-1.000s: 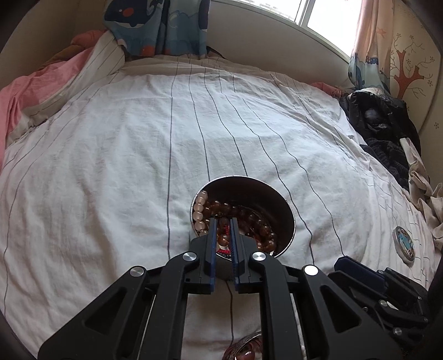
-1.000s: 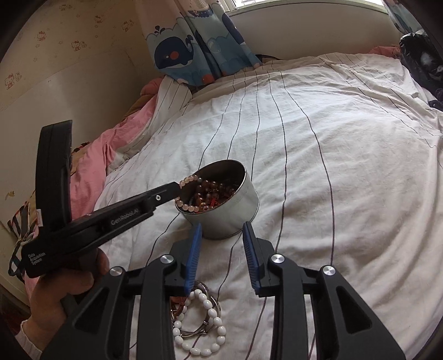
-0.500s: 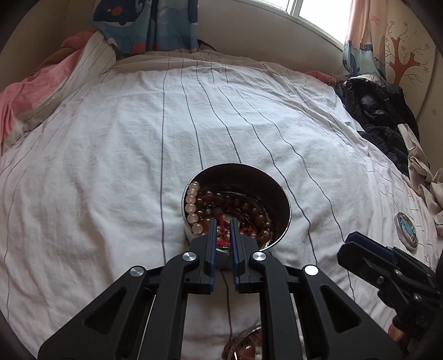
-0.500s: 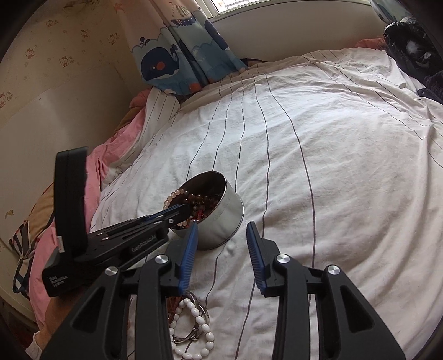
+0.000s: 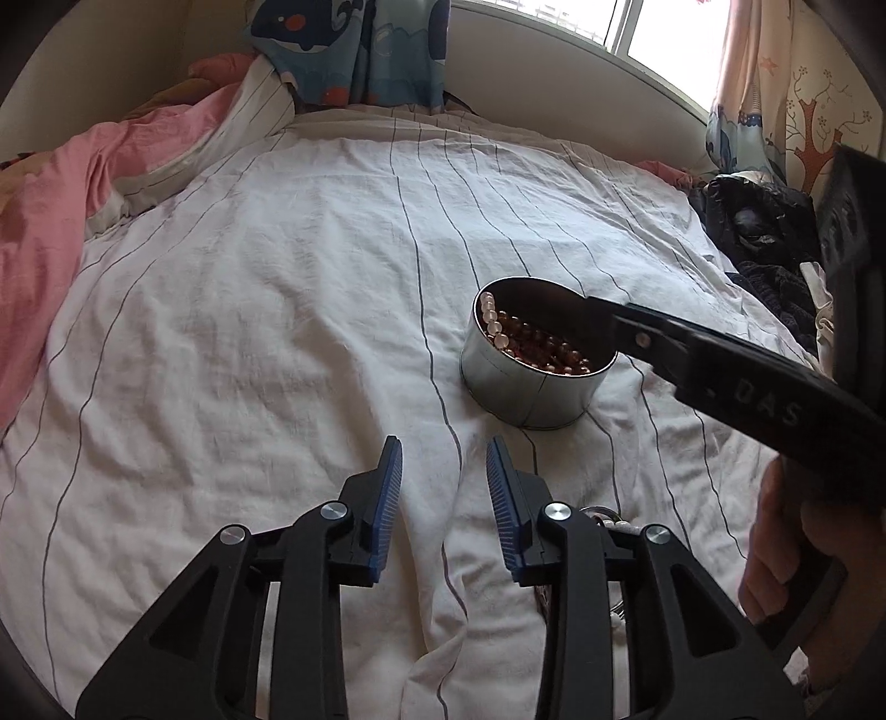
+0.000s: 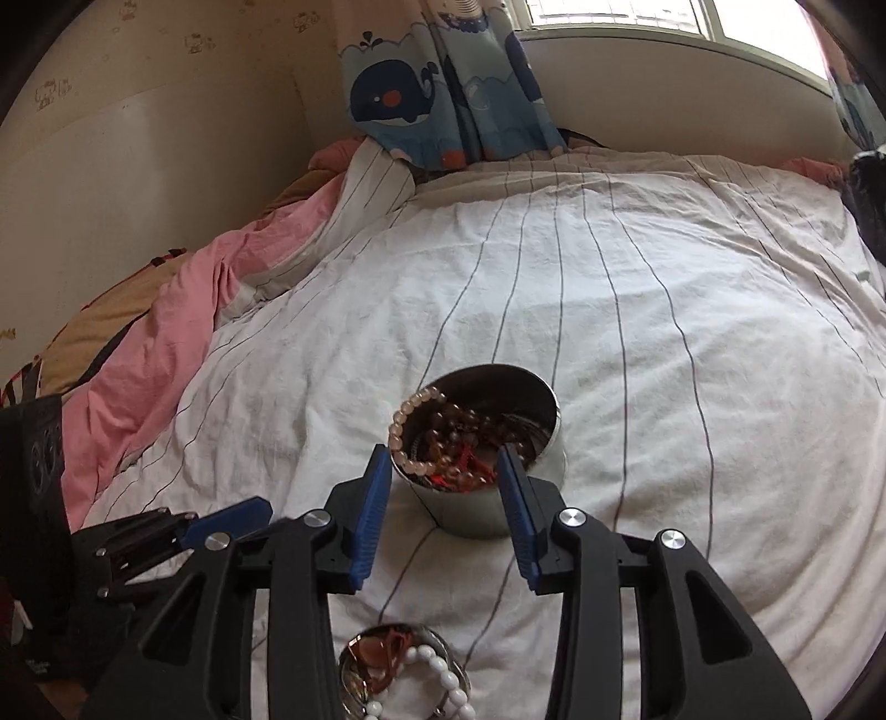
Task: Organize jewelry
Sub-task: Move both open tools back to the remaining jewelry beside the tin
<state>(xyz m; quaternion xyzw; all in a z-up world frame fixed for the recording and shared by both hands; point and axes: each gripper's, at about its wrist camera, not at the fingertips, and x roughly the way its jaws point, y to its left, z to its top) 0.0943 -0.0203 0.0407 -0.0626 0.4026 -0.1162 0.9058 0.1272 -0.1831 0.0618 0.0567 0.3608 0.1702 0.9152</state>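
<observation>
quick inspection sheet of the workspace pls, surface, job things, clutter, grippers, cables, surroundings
surface: striped white bedsheet, wrinkled, on a bed
job's things: round metal tin standing upright on the sheet, holding brown bead strands with a pale bead bracelet draped along its rim; a white bead bracelet lying over a small shiny dish nearer the camera
clutter: dark clothes piled at the bed's right edge; pink blanket bunched at the left
grippers: left gripper open, empty, above bare sheet short of the tin; right gripper open, empty, at the tin's near rim
cables: nothing seen
surroundings: whale-print curtain, window behind the bed, patterned wallpaper
</observation>
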